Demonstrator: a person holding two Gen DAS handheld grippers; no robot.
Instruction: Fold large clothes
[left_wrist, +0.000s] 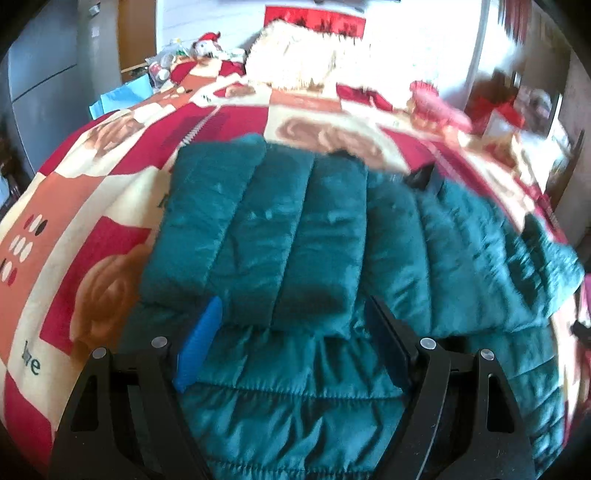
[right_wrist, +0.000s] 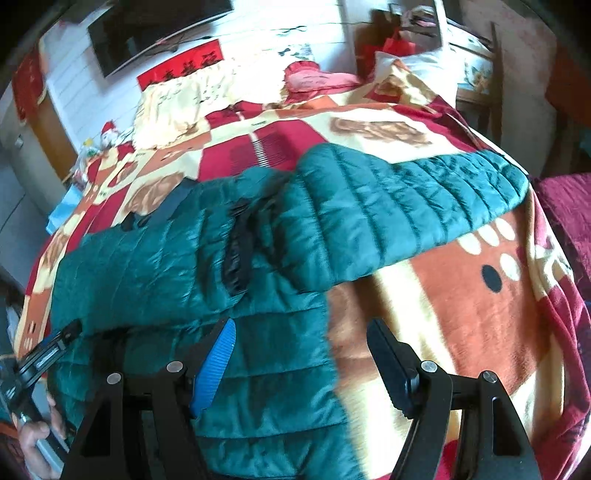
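Note:
A dark teal quilted puffer jacket (left_wrist: 280, 236) lies spread on a patterned bed blanket. In the left wrist view one sleeve is folded across the body, its cuff end near my left gripper (left_wrist: 291, 314). That gripper hovers just above the jacket, open, with nothing between its fingers. In the right wrist view the same jacket (right_wrist: 207, 266) shows its other sleeve (right_wrist: 406, 206) stretched out to the right. My right gripper (right_wrist: 301, 330) stands open over the jacket's right edge, empty. The left tool and a hand (right_wrist: 33, 439) show at the far left.
The red, cream and orange blanket (left_wrist: 92, 229) covers the whole bed. A cream pillow (left_wrist: 306, 55) and a pink cushion (right_wrist: 314, 79) lie at the head. Clutter and a toy (left_wrist: 208, 44) sit on the far left; a dark red cloth (right_wrist: 569, 206) lies at the right.

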